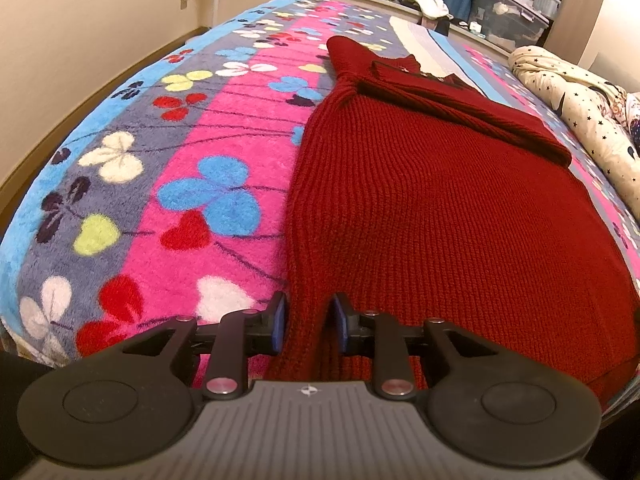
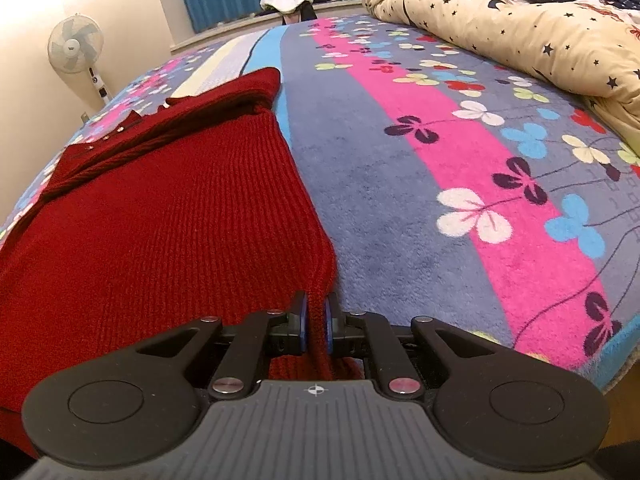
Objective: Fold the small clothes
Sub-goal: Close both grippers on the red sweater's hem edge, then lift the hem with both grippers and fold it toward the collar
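Only the right wrist view shows a white pedestal fan; only the left shows clear storage boxes. Both grippers point down at the near hem of the dark red ribbed knit sweater lying flat on the flowered fleece blanket. The left gripper stands slightly apart around a fold without pressing. The right gripper is nearly closed, pinching the hem.

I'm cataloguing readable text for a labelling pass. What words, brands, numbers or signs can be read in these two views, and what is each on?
No readable words, brands or numbers in either view.
Compass-like cross mark, no letters: on the grey body of the left tool and of the right tool.
Red sweater: no tag or print showing.
Flowered blanket: pattern only.
Clear storage box: too small and blurred to tell.
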`<move>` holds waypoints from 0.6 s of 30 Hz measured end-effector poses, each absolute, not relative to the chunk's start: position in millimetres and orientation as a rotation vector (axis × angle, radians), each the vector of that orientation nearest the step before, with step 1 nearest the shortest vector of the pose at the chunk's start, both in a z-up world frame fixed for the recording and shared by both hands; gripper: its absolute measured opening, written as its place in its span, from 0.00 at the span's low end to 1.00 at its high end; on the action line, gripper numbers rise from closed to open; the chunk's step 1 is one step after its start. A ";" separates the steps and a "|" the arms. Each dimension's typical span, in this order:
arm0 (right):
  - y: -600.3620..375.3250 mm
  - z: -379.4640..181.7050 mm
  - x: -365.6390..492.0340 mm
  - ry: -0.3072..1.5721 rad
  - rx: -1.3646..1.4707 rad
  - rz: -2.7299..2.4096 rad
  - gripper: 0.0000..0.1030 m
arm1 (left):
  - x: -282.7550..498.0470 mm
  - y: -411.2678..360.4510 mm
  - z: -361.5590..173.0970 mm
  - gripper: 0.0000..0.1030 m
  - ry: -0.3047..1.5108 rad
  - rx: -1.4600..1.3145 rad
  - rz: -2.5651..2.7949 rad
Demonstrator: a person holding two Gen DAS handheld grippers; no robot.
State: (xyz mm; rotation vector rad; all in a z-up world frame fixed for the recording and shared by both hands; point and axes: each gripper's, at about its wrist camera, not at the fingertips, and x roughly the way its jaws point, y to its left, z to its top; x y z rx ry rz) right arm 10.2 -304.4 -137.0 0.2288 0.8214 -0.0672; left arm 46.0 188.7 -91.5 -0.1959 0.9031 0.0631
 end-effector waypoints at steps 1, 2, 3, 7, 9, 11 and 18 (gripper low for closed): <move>-304.8 -138.6 11.0 0.834 0.228 -0.077 0.13 | 45.6 189.0 -91.6 0.27 0.905 -0.198 0.063; -305.4 -140.6 11.6 0.848 0.232 -0.081 0.17 | 44.9 189.0 -91.9 0.27 0.907 -0.200 0.062; -305.7 -142.9 12.4 0.865 0.237 -0.081 0.21 | 44.2 188.7 -92.2 0.27 0.910 -0.202 0.061; -304.3 -143.9 12.0 0.876 0.228 -0.078 0.21 | 42.1 184.8 -92.4 0.28 0.919 -0.189 0.054; -304.7 -143.3 11.2 0.877 0.233 -0.078 0.17 | 41.8 183.8 -92.3 0.24 0.921 -0.182 0.049; -305.0 -140.5 9.1 0.869 0.239 -0.074 0.12 | 40.9 184.6 -90.5 0.12 0.912 -0.188 0.038; -312.2 -103.8 -7.2 0.742 0.337 0.012 0.09 | 27.1 186.4 -59.9 0.10 0.784 -0.211 -0.047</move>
